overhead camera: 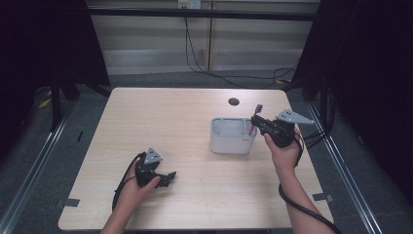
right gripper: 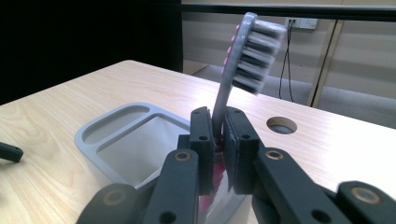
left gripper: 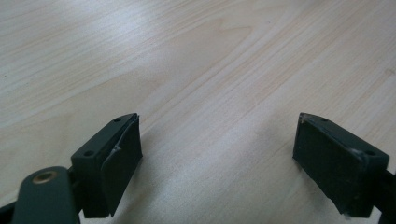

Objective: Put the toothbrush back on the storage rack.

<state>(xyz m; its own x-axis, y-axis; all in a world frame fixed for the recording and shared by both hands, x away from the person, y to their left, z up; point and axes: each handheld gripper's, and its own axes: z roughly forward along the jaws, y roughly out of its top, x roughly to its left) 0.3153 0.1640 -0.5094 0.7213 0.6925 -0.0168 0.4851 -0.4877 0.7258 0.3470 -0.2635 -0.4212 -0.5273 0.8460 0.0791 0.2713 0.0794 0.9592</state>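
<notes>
On the left side of the table [overhead camera: 146, 117], the left gripper [overhead camera: 168, 178] rests low on the wood with a hand [overhead camera: 136, 187] around it. Its jaws stand wide apart and there is nothing between them, just bare table. It has no job right now, so it is best kept there, out of the way.

In the middle stands a grey holder [overhead camera: 233, 135] with a long slot at the back and a bigger square hole in front. Behind it is a small round hole [overhead camera: 234, 101] in the table.

At the right edge of the holder is the right gripper [overhead camera: 256, 122], clamped tight on the neck of a pink toothbrush [right gripper: 250, 49]. The brush stands almost straight up, with the bristles on top, leaning a little to one side. Its pink handle hangs down below the jaws, over the right end of the holder. I cannot tell if the bottom of the handle is touching the floor of the holder.

I think the step is putting the toothbrush into the holder. To do it well, keep the brush upright and go down slowly. Let the handle reach the bottom before the jaws let go. Open them gently so the brush does not tip, then lift the gripper straight up so it does not knock the holder
</notes>
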